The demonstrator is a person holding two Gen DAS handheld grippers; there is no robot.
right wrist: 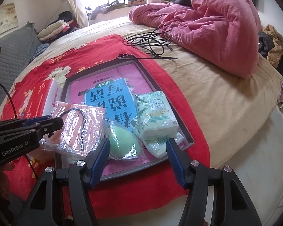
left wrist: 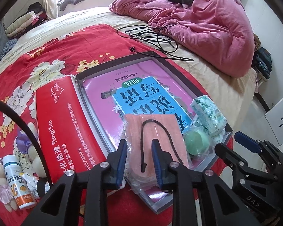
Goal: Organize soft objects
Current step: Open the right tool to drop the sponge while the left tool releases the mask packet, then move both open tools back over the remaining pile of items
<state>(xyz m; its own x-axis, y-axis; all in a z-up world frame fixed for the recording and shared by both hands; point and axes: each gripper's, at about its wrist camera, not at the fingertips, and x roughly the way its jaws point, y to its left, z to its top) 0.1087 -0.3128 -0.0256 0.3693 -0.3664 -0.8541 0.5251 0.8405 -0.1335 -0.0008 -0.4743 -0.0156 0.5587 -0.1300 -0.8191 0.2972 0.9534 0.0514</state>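
Note:
A grey tray with a pink and blue book in it lies on the red flowered blanket. At its near end rest a pink cloth in a clear bag with a black cord on it, a green ball in clear wrap and green-white tissue packs. My left gripper stands part open over the bag's near edge; the pads do not squeeze it. My right gripper hangs wide open just above the ball and tissue packs, holding nothing.
A red box lies left of the tray. A vitamin bottle and a plush doll sit at the near left. A coiled black cable and a pink quilt lie further back on the bed.

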